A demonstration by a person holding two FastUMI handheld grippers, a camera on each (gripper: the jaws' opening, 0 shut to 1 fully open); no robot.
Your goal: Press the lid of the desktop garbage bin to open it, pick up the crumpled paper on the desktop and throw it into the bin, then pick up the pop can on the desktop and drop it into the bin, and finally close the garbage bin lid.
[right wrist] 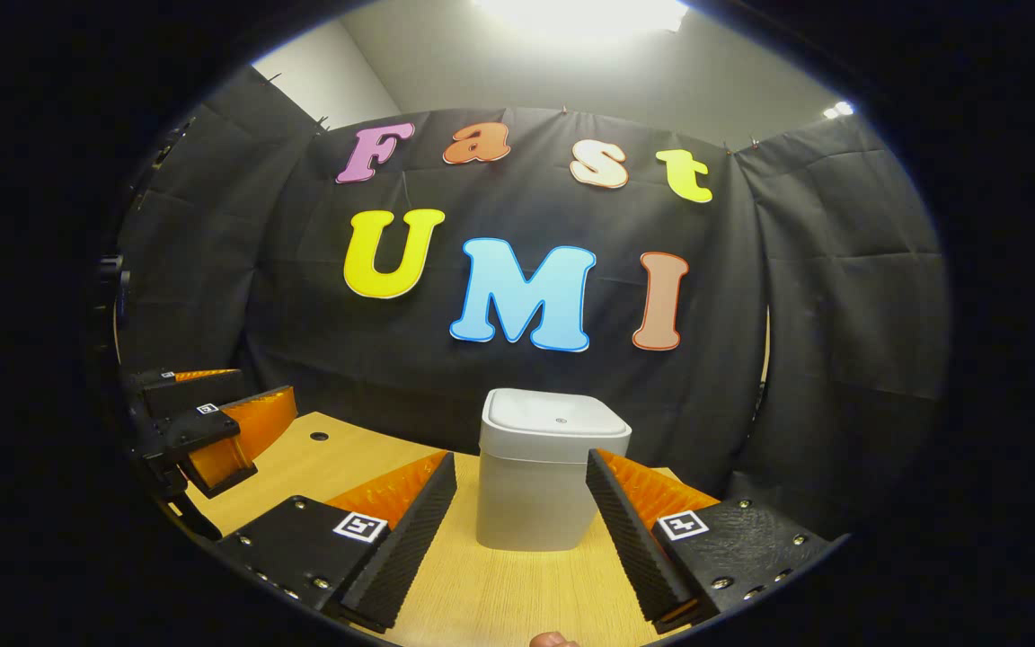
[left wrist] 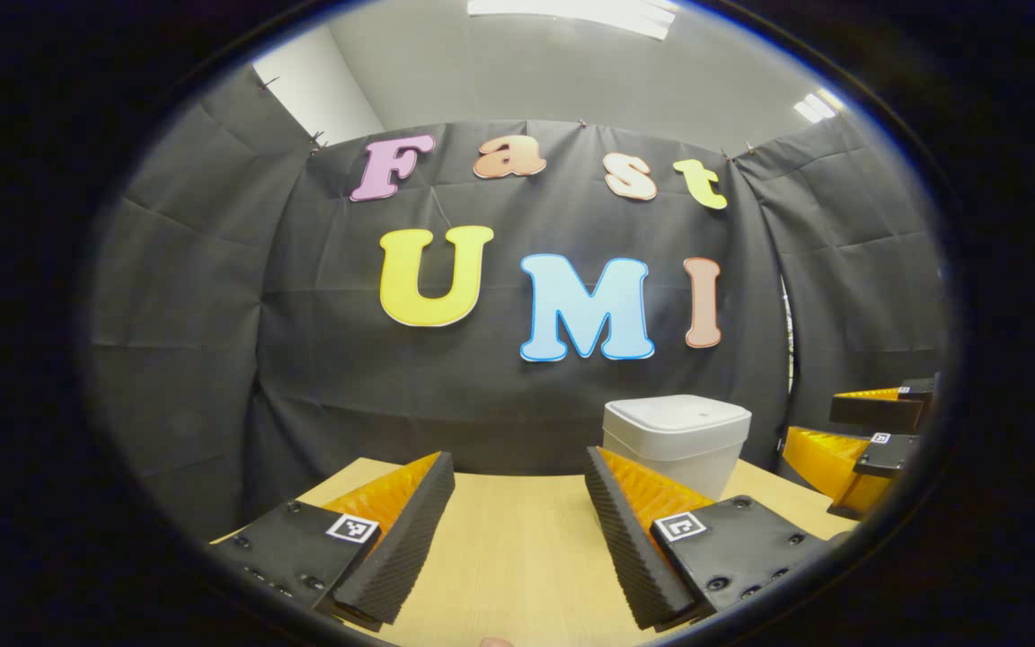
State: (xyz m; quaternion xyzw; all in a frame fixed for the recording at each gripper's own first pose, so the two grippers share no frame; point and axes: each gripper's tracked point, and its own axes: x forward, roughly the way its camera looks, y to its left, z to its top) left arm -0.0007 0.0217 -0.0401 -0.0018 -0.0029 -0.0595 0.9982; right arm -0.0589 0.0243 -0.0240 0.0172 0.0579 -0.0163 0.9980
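Note:
A white desktop garbage bin (right wrist: 537, 476) with its lid down stands on the wooden table (right wrist: 499, 593), straight ahead of my right gripper (right wrist: 522, 517), which is open with nothing between its fingers. In the left gripper view the same bin (left wrist: 677, 440) sits ahead and to the right of my left gripper (left wrist: 517, 512), also open and holding nothing. The right gripper (left wrist: 877, 429) appears at the far right edge of the left gripper view. The left gripper (right wrist: 203, 431) appears at the left edge of the right gripper view, hovering above the table.
Black cloth walls close in the booth behind and beside the table. A small dark hole (right wrist: 319, 436) marks the tabletop at the left. Bare wood (left wrist: 517, 557) lies between the left gripper's fingers.

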